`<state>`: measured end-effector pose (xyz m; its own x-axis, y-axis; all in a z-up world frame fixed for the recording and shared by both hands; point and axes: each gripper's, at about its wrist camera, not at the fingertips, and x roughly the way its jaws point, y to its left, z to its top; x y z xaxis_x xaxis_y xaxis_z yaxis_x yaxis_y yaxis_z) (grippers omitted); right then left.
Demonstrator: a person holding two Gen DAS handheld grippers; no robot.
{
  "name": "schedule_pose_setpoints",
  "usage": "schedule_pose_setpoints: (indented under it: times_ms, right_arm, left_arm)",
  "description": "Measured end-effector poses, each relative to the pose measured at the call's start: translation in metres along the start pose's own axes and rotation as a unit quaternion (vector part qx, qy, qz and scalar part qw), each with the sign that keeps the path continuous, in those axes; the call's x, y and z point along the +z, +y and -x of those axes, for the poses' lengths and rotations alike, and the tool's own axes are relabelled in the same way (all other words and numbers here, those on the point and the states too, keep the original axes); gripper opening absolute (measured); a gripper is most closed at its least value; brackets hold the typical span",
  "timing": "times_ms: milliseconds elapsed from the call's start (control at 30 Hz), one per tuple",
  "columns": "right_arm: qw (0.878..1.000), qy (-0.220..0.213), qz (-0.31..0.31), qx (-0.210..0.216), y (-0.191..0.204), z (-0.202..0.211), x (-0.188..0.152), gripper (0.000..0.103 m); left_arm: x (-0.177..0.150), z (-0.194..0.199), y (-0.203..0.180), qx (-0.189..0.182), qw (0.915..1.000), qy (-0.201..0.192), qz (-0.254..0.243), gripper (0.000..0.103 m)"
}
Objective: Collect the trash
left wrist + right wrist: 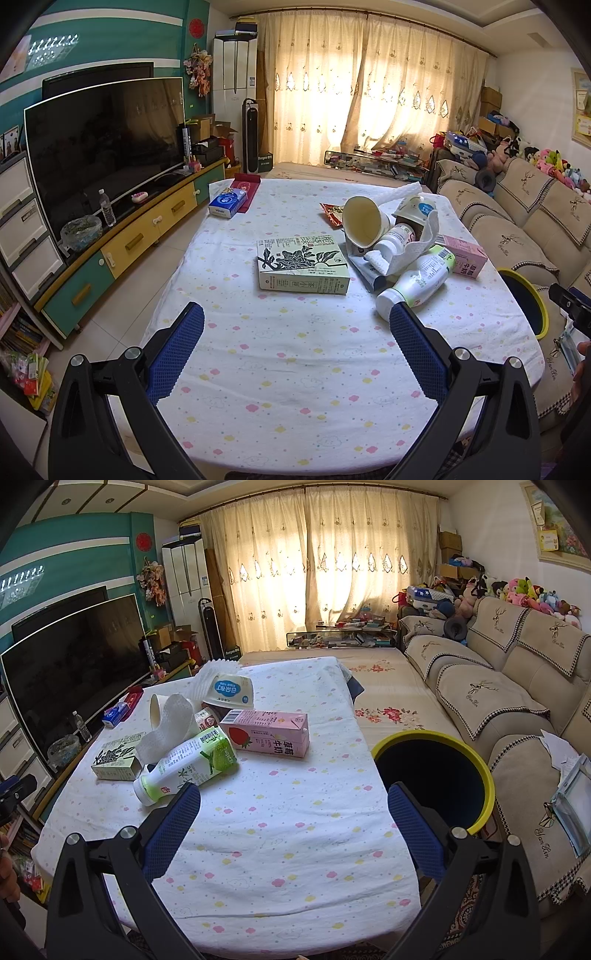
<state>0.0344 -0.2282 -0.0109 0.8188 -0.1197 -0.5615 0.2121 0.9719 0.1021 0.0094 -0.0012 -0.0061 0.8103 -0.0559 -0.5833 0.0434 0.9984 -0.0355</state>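
Observation:
Trash lies in a heap on the cloth-covered table (pixel 295 369): a green tea box (pixel 303 264), a white and green bottle (pixel 417 278), a paper cup (pixel 364 221), a pink milk carton (pixel 269 731), a white bowl (pixel 231 690) and crumpled tissue (pixel 170 723). A yellow-rimmed bin (pixel 439 775) stands between the table and the sofa. My left gripper (pixel 295 317) hovers open above the table's near half, short of the box and bottle. My right gripper (pixel 293 797) is open too, with the bottle (pixel 188 764) just beyond its left finger and the bin behind its right finger.
A blue tissue pack (pixel 227 203) and a red item (pixel 247 184) lie at the table's far left corner. A TV (pixel 107 147) on a low cabinet lines the left wall. A beige sofa (pixel 517 686) runs along the right. The other gripper's tip (pixel 569 306) shows at the right edge.

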Motion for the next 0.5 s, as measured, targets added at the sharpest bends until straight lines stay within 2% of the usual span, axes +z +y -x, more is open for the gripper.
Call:
schedule_pose_setpoints:
  times_ms: [500]
  right_arm:
    - [1.000, 0.018, 0.010, 0.004, 0.004, -0.024, 0.005, 0.097]
  left_arm:
    - [0.000, -0.014, 0.003, -0.002, 0.9999, 0.011, 0.003, 0.099]
